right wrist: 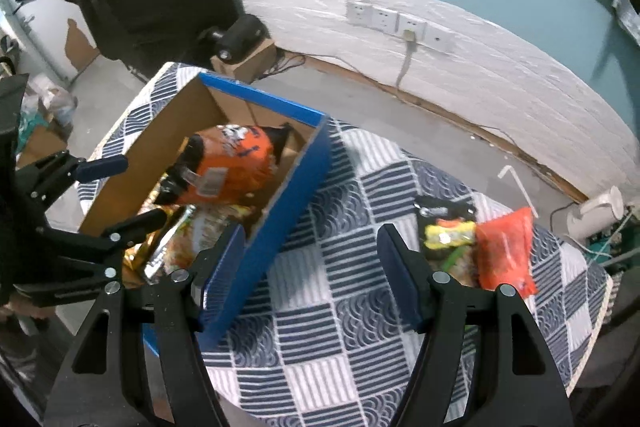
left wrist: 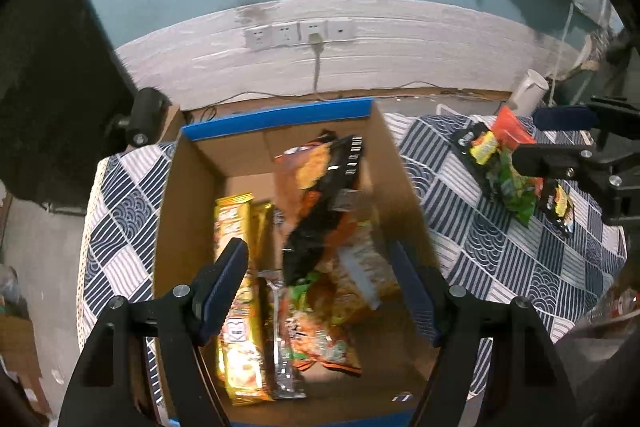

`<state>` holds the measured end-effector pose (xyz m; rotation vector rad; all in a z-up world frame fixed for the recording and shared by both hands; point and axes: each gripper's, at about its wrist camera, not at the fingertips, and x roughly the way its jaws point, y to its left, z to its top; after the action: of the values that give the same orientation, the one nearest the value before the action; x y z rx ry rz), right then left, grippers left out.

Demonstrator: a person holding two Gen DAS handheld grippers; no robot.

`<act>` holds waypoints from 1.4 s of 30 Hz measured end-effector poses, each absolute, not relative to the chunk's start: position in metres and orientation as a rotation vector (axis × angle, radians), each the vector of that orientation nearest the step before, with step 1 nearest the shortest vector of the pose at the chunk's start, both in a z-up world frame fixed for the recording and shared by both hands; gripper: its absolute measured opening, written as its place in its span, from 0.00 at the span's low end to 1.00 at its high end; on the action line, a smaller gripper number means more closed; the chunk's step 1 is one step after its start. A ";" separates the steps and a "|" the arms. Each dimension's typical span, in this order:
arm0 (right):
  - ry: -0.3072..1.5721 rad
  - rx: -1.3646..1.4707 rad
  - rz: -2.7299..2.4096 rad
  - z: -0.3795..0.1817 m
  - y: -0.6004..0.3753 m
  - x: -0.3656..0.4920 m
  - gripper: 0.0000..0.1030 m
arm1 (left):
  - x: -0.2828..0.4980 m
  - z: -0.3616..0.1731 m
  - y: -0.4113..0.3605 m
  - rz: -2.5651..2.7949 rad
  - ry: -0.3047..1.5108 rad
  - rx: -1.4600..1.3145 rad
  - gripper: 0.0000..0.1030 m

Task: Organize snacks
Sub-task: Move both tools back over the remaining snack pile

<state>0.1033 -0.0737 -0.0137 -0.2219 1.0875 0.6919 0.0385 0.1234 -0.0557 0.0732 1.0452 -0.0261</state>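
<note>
open cardboard box [left wrist: 188, 187] with blue rim right below the left gripper [left wrist: 320, 291], orange-black snack bag [left wrist: 320, 195] tilted on top inside, gold packets [left wrist: 236, 267] flat underneath, few loose snack packs [right wrist: 476, 247] piled just ahead-right of the right gripper [right wrist: 312, 267]

**Colours on my two feeds**

I see a brown cardboard box [right wrist: 256, 259] with blue outer walls, an orange-and-black snack bag [right wrist: 230, 169], a gold packet [left wrist: 236, 307], a red packet [right wrist: 506, 251], and a navy-and-white checked tablecloth [right wrist: 340, 327] with wave motifs.
</note>
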 end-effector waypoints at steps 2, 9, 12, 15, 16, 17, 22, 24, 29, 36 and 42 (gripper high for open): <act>1.081 -0.219 0.675 -0.013 -0.085 0.102 0.72 | 0.038 -0.055 0.115 -0.036 1.045 0.089 0.74; 1.074 -0.211 0.621 -0.015 -0.126 0.102 0.72 | 0.040 -0.053 0.083 -0.084 1.050 0.128 0.75; 1.076 -0.204 0.602 -0.017 -0.143 0.102 0.72 | 0.041 -0.055 0.070 -0.102 1.059 0.139 0.76; 1.079 -0.189 0.579 -0.018 -0.161 0.103 0.72 | 0.041 -0.058 0.055 -0.121 1.068 0.157 0.77; 1.080 -0.185 0.569 -0.019 -0.168 0.103 0.72 | 0.042 -0.059 0.050 -0.129 1.073 0.164 0.77; 1.079 -0.183 0.561 -0.020 -0.174 0.104 0.72 | 0.042 -0.060 0.045 -0.136 1.076 0.168 0.77; 1.087 -0.172 0.511 -0.027 -0.204 0.107 0.72 | 0.044 -0.064 0.019 -0.172 1.093 0.185 0.77; 1.093 -0.173 0.493 -0.031 -0.214 0.108 0.72 | 0.046 -0.067 0.007 -0.182 1.096 0.207 0.77; 1.110 -0.169 0.449 -0.040 -0.243 0.112 0.72 | 0.048 -0.077 -0.018 -0.209 1.115 0.253 0.77; 1.141 -0.180 0.401 -0.062 -0.281 0.120 0.73 | 0.052 -0.098 -0.046 -0.239 1.170 0.271 0.77; 1.188 -0.143 0.368 -0.092 -0.306 0.132 0.73 | 0.061 -0.116 -0.062 -0.236 1.209 0.277 0.77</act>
<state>0.1316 -0.3057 -0.0922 -0.1433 1.1879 0.3683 0.0607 -0.0620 -0.1160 0.2769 1.2087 -0.2362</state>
